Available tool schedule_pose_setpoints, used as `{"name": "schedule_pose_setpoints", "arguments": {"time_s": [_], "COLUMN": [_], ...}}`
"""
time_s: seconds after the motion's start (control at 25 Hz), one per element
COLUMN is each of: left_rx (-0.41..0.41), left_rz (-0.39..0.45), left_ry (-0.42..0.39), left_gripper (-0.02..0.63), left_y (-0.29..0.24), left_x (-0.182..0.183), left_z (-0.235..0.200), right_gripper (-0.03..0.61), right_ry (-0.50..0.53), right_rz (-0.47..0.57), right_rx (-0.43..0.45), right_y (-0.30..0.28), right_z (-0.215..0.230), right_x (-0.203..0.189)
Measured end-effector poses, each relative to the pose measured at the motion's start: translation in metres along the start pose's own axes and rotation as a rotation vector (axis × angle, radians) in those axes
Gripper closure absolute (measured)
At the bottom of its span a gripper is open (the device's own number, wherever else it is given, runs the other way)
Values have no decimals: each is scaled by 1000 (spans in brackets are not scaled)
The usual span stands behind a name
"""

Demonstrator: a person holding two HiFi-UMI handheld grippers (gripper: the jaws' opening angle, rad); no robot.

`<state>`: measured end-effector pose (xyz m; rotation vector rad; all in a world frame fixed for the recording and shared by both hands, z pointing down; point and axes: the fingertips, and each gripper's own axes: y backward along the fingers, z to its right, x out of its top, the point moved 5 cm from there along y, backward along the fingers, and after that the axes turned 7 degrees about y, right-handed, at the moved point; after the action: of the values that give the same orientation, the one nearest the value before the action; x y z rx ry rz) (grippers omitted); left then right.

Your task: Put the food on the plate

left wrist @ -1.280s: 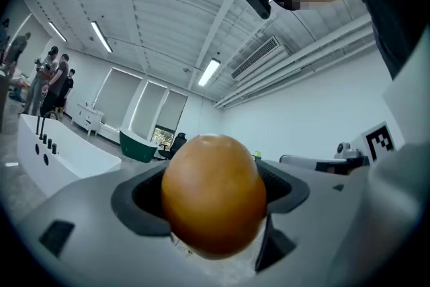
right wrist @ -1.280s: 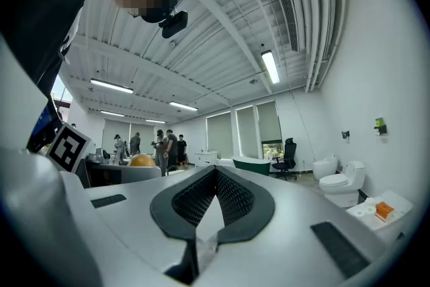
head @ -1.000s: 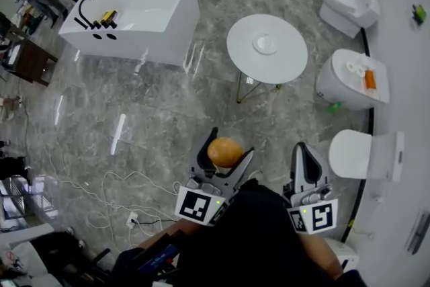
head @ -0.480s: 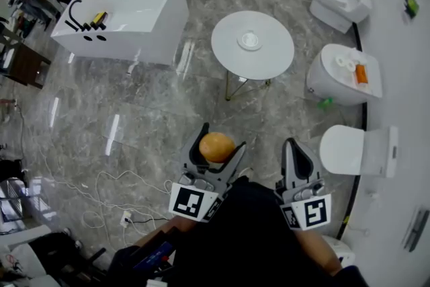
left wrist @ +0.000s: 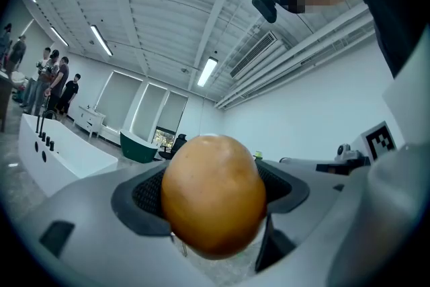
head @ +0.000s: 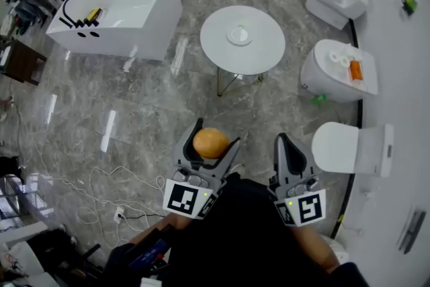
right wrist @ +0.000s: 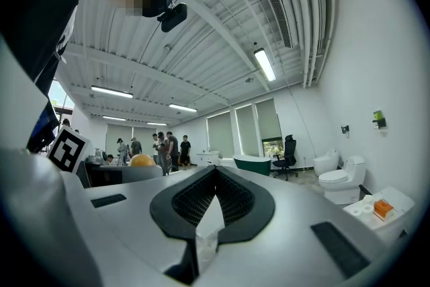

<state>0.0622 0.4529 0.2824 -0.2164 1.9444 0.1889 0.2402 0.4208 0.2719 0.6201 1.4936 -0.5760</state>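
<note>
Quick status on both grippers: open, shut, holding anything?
Left gripper: shut on the orange fruit.
Right gripper: shut, nothing between its jaws.

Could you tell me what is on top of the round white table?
On the round white table sits only a small white plate, near its middle, apparently empty. Nothing blocks the tabletop in the head view.

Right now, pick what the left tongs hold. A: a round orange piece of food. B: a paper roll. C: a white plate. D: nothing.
A: in the left gripper view the left tongs are shut on the round orange food, which sits between the two jaws.
</note>
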Motion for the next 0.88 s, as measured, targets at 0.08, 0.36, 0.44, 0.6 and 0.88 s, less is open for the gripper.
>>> {"name": "schedule_pose_setpoints", "arguments": {"time_s": [0.08,0.36,0.44,0.6,0.88], "left_rx": [2,29,24,17,11], "left_rz": [1,-4,-5,-13,-27], "left_ry": [2,23,30,34,19], "left_gripper": [241,241,241,241,241], "left_y": [-3,-11,-15,-21,-32], "left_x": [-3,-9,-9,-12,-19], "left_z": [4,10,13,15,25], "right_gripper": [571,571,571,571,571], "right_ry": [5,6,13,12,10], "right_rz": [22,-7,5,-6,-29], "right_rx": [6,46,51,28,-15], "right_y": [1,3,4,4,5], "right_z": [4,9,11,19,36], "right_x": [1,-2,2,-2,-7]}}
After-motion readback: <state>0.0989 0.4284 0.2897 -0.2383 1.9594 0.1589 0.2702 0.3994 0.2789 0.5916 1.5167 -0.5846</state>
